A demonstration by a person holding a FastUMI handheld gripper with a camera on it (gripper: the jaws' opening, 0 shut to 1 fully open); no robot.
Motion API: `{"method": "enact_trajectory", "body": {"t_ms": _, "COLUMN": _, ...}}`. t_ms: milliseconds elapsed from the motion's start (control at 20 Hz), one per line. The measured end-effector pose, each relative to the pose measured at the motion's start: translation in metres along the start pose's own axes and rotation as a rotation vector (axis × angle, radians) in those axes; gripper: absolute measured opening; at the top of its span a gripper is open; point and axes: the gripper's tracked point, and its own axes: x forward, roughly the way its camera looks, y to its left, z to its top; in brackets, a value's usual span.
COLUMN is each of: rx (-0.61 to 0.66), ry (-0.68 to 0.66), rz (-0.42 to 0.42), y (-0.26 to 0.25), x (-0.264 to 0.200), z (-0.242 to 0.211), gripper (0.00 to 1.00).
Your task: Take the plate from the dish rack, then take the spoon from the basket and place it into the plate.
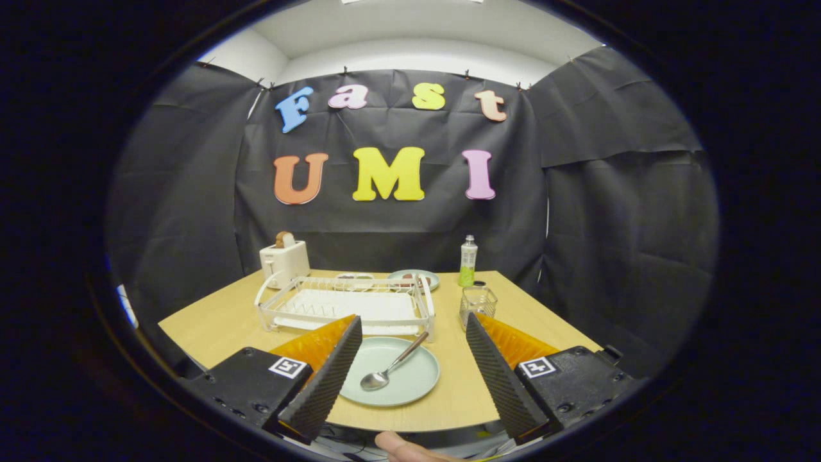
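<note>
A pale green plate (401, 378) lies flat on the wooden table (218, 321), just in front of the white dish rack (349, 307). A metal spoon (392, 367) rests in the plate, bowl toward me and handle pointing at the rack. A small wire basket (478, 305) stands to the right of the rack. My gripper (410, 372) is open, held back over the table's near edge, with the plate between its two fingers (327, 378). Nothing is held.
A white toaster (284, 261) with bread in it stands behind the rack at the left. Another plate (414, 278) lies behind the rack. A bottle (468, 261) with green liquid stands behind the basket. A fingertip (401, 446) shows below the table's edge.
</note>
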Motion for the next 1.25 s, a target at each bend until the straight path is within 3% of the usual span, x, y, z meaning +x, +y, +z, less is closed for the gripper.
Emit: {"method": "enact_trajectory", "body": {"t_ms": 1250, "rx": -0.015, "ry": 0.024, "rz": 0.012, "y": 0.0006, "x": -0.0025, "z": -0.0105, "gripper": 1.0}}
